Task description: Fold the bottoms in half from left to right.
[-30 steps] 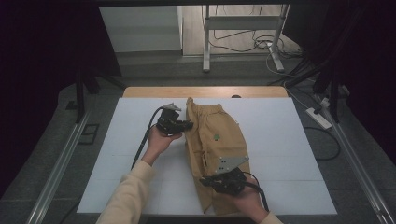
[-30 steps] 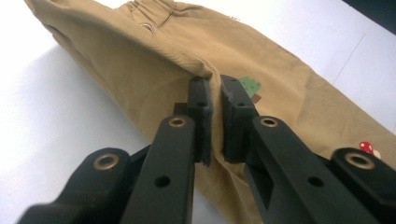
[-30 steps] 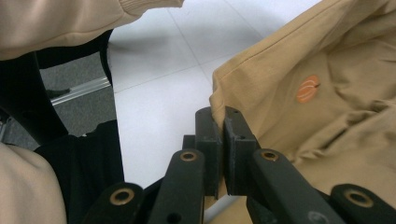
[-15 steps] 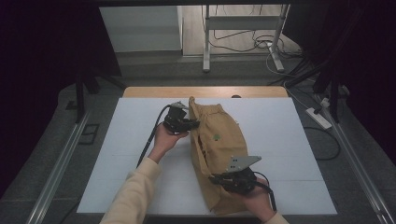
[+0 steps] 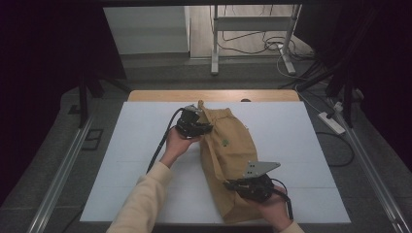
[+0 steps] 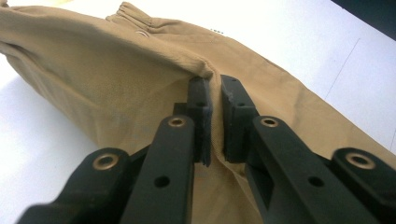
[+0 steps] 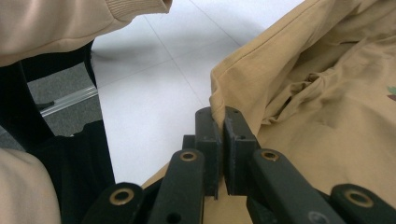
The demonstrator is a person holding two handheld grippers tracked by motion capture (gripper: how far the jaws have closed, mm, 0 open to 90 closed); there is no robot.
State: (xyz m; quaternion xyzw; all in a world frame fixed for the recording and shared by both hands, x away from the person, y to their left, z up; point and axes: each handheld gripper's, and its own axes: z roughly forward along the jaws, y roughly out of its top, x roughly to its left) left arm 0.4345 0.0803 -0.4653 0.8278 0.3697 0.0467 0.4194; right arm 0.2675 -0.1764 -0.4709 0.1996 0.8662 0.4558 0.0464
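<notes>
A tan garment (image 5: 231,145) with a gathered waistband and a small green mark lies lengthwise on the white table (image 5: 136,160). My left gripper (image 5: 205,128) is at the garment's far left edge, below the waistband. Its jaws are shut on a raised fold of the tan cloth (image 6: 116,70), seen close in the left gripper view (image 6: 215,95). My right gripper (image 5: 232,184) is at the near end and carries a grey three-cornered plate. It is shut on the hemmed edge of the garment (image 7: 327,116), which passes between the pads of the right gripper (image 7: 222,122).
A wooden strip (image 5: 214,95) borders the table's far edge. Beyond it stand a metal stand (image 5: 252,39) and floor cables. A power strip (image 5: 331,121) lies on the floor at the right. A cream sleeve (image 7: 70,23) crosses the right gripper view.
Both grippers have shifted a little to the right across the table, each still clamped on the tan garment, and its left edge has come along with them.
</notes>
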